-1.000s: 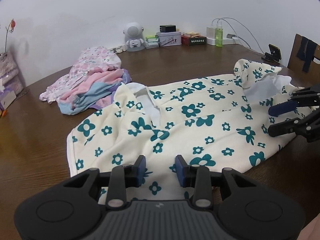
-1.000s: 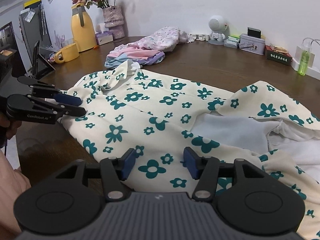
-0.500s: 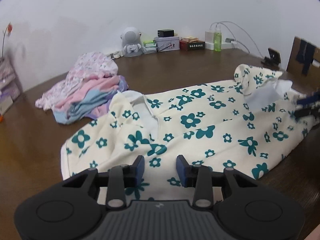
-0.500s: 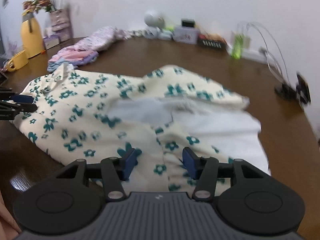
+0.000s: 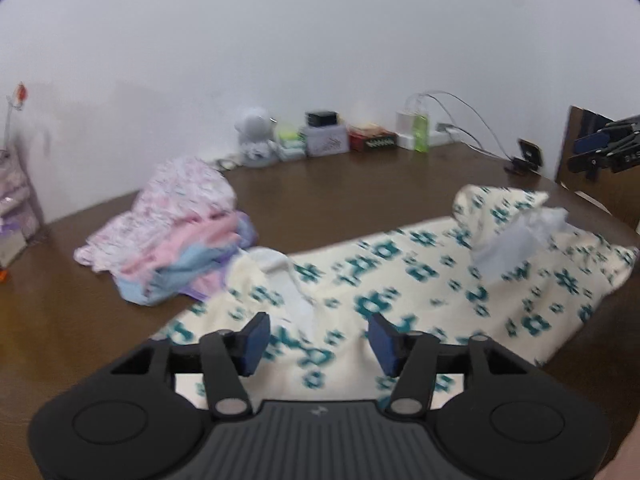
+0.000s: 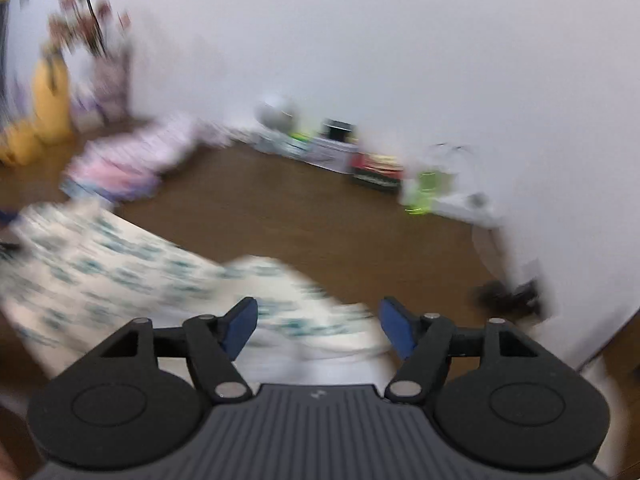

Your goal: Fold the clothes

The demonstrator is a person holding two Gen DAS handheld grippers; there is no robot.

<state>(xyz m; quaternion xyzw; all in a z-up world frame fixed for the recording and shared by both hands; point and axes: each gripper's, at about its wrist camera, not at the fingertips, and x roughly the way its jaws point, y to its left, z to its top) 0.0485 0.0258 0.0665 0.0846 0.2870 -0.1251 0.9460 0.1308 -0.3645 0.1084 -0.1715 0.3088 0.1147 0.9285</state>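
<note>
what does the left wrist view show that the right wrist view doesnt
Only the left wrist view shows the right gripper from outside, raised at the right edge, and the wooden chair back behind it.

Only the right wrist view shows the yellow jug and the blurred flowers at far left.

Both show the floral garment spread on the brown table, the stack of pink and blue clothes, the small boxes and green bottle along the wall, and each camera's own jaws, which have just been opening, apart with nothing pinched.
</note>
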